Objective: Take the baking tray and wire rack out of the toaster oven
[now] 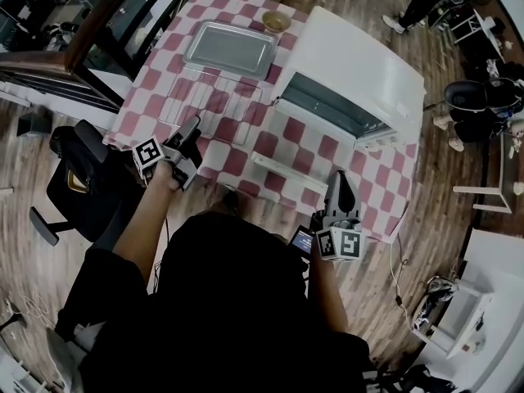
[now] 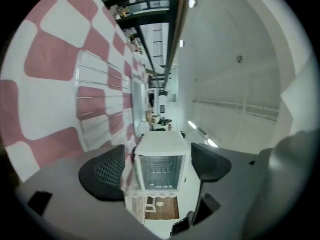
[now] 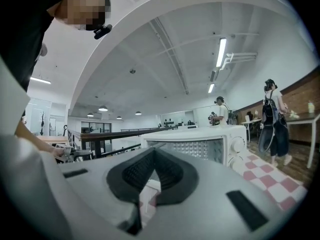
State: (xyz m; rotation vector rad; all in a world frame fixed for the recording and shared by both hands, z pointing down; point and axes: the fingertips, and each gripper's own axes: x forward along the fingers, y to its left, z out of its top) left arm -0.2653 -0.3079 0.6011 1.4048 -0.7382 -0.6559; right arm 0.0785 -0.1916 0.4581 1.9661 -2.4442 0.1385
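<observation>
As both pieces already lie outside, the baking tray (image 1: 229, 49) sits flat at the far end of the desk (image 1: 270, 150), with the wire rack (image 1: 214, 105) flat on the checked cloth just nearer the person. That placement suggests the removal is done and the 2 items were set side by side, clear of the appliance.

The tray is a grey metal rectangle with a raised rim and a dull sheen, and it is empty. The rack is a frame of thin pale parallel bars, and the pink and white checks show through it.

To their right stands the white toaster oven (image 1: 360, 64), its door (image 1: 280, 172) folded down and its cavity bare in the left gripper view.

The left claw (image 1: 192, 133) hovers near the rack's near edge with its jaws wide apart and nothing between them, apparently free of the rack. The right claw (image 1: 339, 180) waits by the desk's near edge in front of the oven, its jaws closed tip to tip on nothing, likely idle. A small bowl (image 1: 276, 20) rests beyond the tray.
</observation>
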